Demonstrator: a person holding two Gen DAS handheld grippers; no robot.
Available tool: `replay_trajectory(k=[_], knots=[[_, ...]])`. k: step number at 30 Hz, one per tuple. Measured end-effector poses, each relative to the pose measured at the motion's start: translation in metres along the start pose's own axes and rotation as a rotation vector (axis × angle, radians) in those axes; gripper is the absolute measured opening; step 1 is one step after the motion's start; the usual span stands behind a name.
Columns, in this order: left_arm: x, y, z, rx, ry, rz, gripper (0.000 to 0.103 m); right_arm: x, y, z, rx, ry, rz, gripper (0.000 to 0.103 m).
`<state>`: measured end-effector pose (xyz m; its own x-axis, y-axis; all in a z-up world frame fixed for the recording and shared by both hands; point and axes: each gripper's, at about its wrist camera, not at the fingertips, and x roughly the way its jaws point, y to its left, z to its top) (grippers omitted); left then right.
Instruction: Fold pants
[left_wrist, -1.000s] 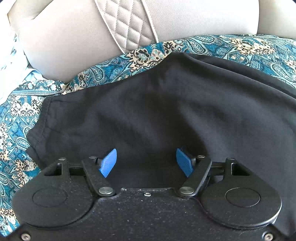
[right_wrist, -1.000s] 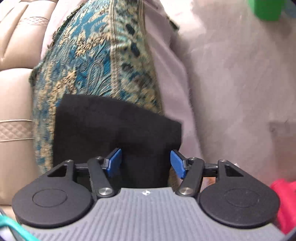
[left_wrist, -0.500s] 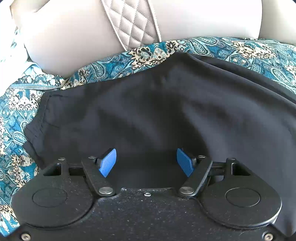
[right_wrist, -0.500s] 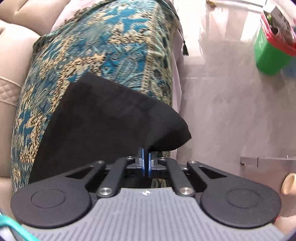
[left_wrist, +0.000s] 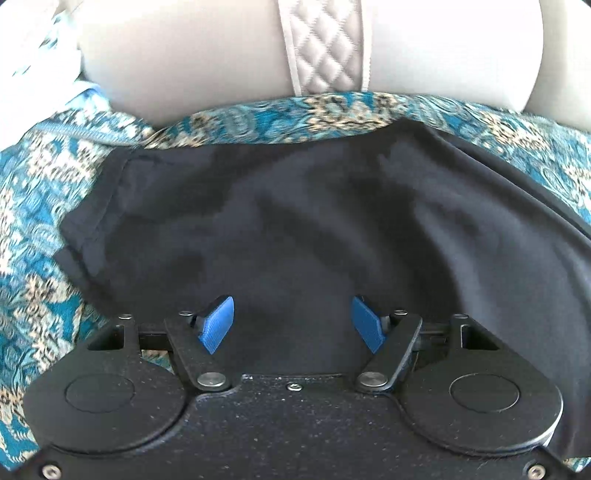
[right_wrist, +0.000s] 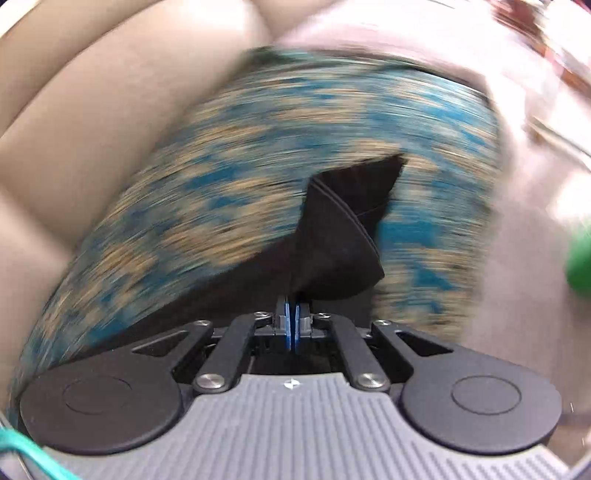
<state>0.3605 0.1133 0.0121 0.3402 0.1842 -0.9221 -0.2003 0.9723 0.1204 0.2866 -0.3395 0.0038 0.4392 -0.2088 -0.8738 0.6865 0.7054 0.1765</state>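
Black pants (left_wrist: 295, 221) lie spread over a blue and tan patterned throw (left_wrist: 33, 229) on a beige sofa. My left gripper (left_wrist: 291, 325) hovers over the near part of the pants, its blue pads wide apart and open, with only flat cloth below. In the right wrist view the picture is smeared by motion. There my right gripper (right_wrist: 291, 325) is shut on an edge of the pants (right_wrist: 332, 251), and the pinched cloth rises from the throw (right_wrist: 221, 155) in a peaked fold.
The sofa's beige backrest (left_wrist: 184, 55) with a quilted strap (left_wrist: 325, 48) stands behind the throw. Pale floor (right_wrist: 535, 184) and a blurred green object (right_wrist: 580, 262) lie off the sofa's right end. A light blue cloth (left_wrist: 40, 55) sits at the far left.
My right gripper shut on the pants' edge, then lifted and rolled, pulling the cloth up over the throw. My left gripper shifted a little over the pants and stayed open.
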Motion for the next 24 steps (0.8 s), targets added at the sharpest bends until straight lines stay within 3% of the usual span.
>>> replay_trajectory(k=[6, 10, 12, 13, 15, 16, 17, 21, 24], knots=[[-0.006, 0.052, -0.007, -0.096, 0.013, -0.006, 0.069, -0.006, 0.155, -0.084, -0.436, 0.128, 0.248, 0.002], [-0.005, 0.085, -0.016, -0.144, 0.033, -0.003, 0.068, -0.002, 0.216, -0.166, -0.658, 0.256, 0.333, 0.002], [-0.006, 0.097, -0.02, -0.166, 0.047, -0.014, 0.068, 0.001, 0.226, -0.195, -0.726, 0.289, 0.306, 0.004], [-0.007, 0.103, -0.022, -0.175, 0.052, -0.027, 0.067, -0.001, 0.227, -0.206, -0.743, 0.28, 0.285, 0.024], [-0.011, 0.108, -0.025, -0.166, 0.048, -0.061, 0.067, -0.012, 0.222, -0.212, -0.733, 0.223, 0.267, 0.045], [-0.014, 0.108, -0.027, -0.153, 0.041, -0.071, 0.067, -0.017, 0.217, -0.21, -0.717, 0.188, 0.247, 0.065], [-0.016, 0.107, -0.027, -0.14, 0.036, -0.079, 0.067, -0.021, 0.212, -0.207, -0.705, 0.143, 0.21, 0.074], [-0.019, 0.096, -0.028, -0.125, 0.033, -0.114, 0.067, -0.019, 0.198, -0.188, -0.809, -0.109, -0.052, 0.074], [-0.015, 0.089, -0.028, -0.128, 0.038, -0.117, 0.067, -0.001, 0.196, -0.171, -0.889, -0.156, -0.076, 0.079]])
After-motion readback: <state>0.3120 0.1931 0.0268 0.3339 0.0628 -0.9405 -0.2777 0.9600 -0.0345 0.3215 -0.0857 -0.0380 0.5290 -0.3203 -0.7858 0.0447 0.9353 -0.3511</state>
